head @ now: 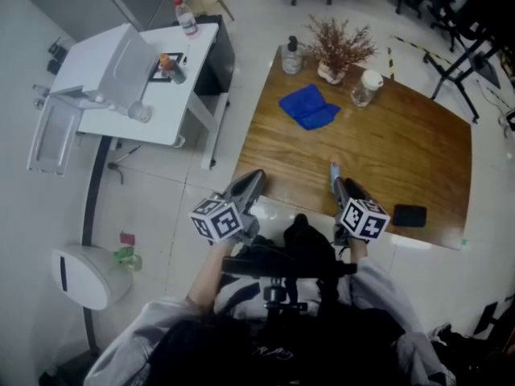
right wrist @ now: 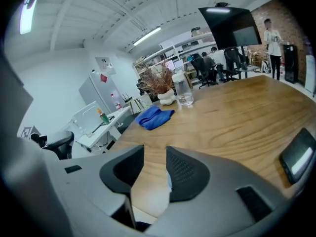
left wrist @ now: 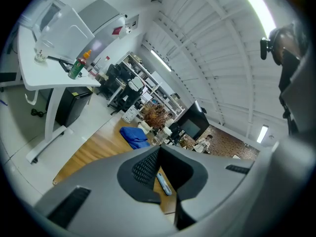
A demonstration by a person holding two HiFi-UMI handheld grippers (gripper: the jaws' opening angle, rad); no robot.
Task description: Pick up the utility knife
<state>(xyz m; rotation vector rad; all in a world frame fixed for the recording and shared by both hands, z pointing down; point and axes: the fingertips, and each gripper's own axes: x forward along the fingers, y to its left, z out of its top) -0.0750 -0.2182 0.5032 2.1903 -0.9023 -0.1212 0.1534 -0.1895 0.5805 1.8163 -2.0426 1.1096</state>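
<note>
The utility knife (head: 334, 174) is slim and pale blue-grey. It lies lengthwise on the wooden table (head: 402, 151) near the front edge. My right gripper (head: 346, 186) hovers just beside and above it, jaws apart, with wood showing through the gap (right wrist: 154, 152). Only a pale sliver of the knife (right wrist: 169, 178) shows by the inner face of the right-hand jaw. I cannot tell whether a pad touches it. My left gripper (head: 251, 180) is off the table's left corner, its tips meeting (left wrist: 157, 148). The knife (left wrist: 164, 181) shows beyond them.
A blue cloth (head: 310, 107), a pump bottle (head: 291, 56), a vase of dried twigs (head: 338, 51) and a glass jar (head: 366, 87) stand at the table's far side. A black phone (head: 409, 215) lies right of my right gripper. A white side table (head: 137, 87) is at left.
</note>
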